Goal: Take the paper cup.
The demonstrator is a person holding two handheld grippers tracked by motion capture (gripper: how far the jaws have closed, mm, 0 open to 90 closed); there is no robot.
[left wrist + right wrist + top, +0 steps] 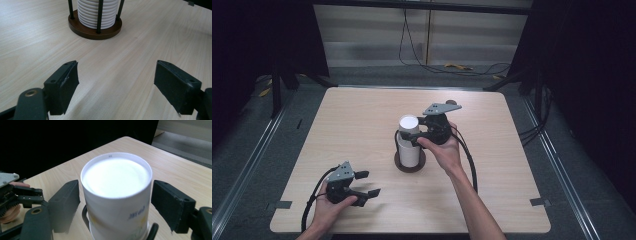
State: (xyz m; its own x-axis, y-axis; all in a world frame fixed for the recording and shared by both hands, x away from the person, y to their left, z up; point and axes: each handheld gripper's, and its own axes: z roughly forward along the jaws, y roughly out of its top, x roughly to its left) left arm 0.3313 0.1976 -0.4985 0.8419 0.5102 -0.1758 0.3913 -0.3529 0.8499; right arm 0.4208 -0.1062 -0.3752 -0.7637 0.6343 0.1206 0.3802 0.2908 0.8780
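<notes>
While the right gripper [414, 141] sits at the centre of the high view beside the stack of white paper cups [408, 142], its jaws stand either side of the top cup [117, 192]; in the right gripper view the left pad lies just beside the cup wall and the right pad stands apart, so nothing is gripped; the stack stands in a round brown holder [85, 29] with dark upright rods, mid-surface; the left gripper [368, 184], at lower left of the high view, holds its jaws wide open over the bare wooden surface [362, 120], well apart from the holder.
</notes>
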